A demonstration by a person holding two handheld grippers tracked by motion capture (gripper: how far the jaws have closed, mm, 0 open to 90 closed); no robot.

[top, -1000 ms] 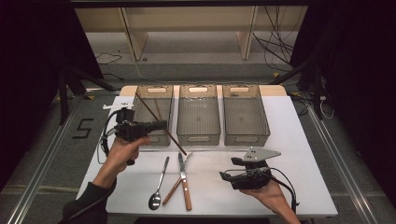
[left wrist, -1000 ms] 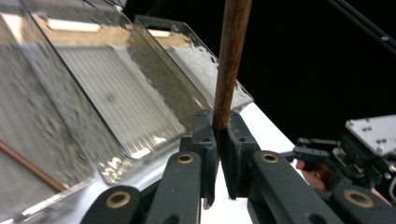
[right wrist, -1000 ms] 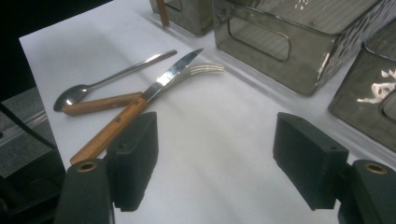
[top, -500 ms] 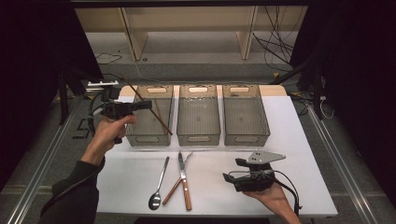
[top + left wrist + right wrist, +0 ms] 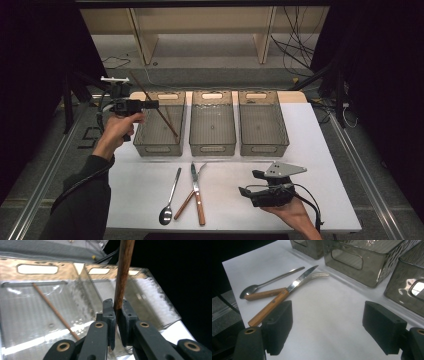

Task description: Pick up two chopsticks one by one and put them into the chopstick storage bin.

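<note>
Raised since a second ago, my left tongs point(image 5: 152, 104) pinch a wooden chopstick point(image 5: 123, 275) over the left bin point(image 5: 150, 131) — second chopstick point(image 5: 55, 311) inside. Right tongs point(image 5: 327, 326) spread above the tabletop point(image 5: 230, 175).

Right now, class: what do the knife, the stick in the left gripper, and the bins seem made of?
Knife: shiny metal blade, grained brown handle, likely wood. Stick: reddish-brown, matte, probably wood. Bins: smoky see-through walls with glare, apparently plastic.
</note>
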